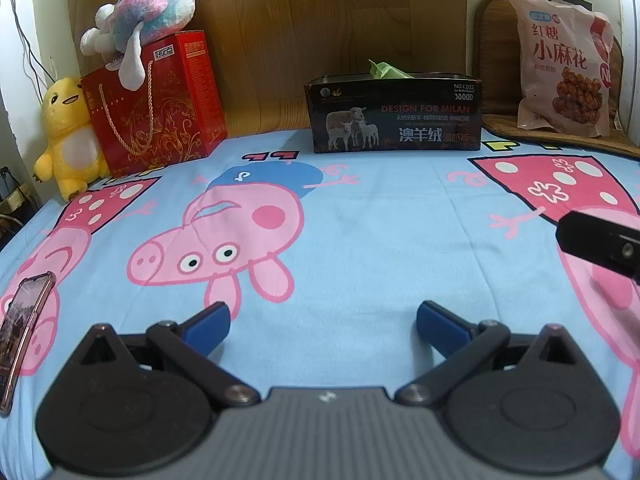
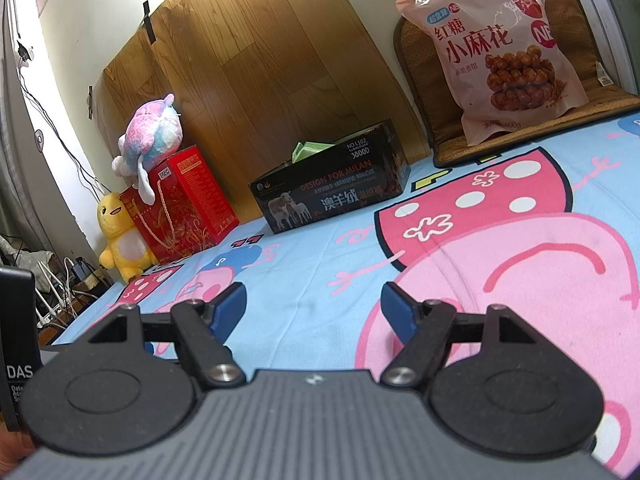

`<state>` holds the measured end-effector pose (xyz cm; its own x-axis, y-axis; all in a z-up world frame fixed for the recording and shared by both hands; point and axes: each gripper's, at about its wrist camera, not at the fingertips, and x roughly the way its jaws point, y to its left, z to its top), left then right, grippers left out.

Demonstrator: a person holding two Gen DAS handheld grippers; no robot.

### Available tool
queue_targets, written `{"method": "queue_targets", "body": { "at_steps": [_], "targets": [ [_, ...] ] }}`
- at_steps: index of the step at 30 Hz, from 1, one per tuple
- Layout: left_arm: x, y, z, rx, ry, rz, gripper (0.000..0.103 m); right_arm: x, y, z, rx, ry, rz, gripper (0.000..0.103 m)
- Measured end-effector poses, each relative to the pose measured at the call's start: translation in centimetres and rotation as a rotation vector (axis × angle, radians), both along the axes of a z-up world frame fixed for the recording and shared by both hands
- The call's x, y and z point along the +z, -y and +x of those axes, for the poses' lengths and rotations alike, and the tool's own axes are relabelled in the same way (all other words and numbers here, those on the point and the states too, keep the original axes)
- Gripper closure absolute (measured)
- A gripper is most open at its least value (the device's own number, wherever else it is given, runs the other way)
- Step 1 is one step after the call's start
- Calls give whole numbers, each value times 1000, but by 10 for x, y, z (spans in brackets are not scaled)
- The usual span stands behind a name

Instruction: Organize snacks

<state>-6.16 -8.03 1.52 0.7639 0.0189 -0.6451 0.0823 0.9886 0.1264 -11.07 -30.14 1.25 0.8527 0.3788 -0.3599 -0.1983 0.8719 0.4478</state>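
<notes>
Standing against the mat at the bed's far right corner, the snack bag [image 2: 500, 52] is best being approached by the wide-open, empty right gripper [image 2: 312, 308] and pinched near its top edge, while the left gripper [image 1: 323, 322], equally open and empty, is being kept clear of the dark box [image 1: 394, 114] at the far edge.

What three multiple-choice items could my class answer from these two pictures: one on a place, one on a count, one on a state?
1. Where does the pink snack bag stand?
A. On the woven mat
B. Inside the black box
C. On the red gift bag

2. How many plush toys are in view?
A. One
B. Two
C. Four

3. How do both tools stand?
A. Shut on a snack
B. Open, holding nothing
C. Shut, empty

Key:
1 A: its base rests on the woven mat.
2 B: a yellow plush and a pink-blue plush.
3 B: the left tool and right tool show spread blue pads over bare sheet.
</notes>
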Motion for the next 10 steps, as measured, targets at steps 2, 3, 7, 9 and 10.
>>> {"method": "queue_targets", "body": {
  "at_steps": [2,3,7,9,10],
  "targets": [
    [0,0,0,-1,1,1,0,0,0,0,0,0,0,27],
    [0,0,0,-5,4,3,0,0,0,0,0,0,0,27],
    [1,-1,-2,-20,11,-9,3,0,0,0,1,0,1,27],
    [2,-1,-3,-22,18,-9,2,0,0,0,1,0,1,27],
    [2,-1,-3,-26,21,-12,0,0,0,0,1,0,1,27]
  ]
}}
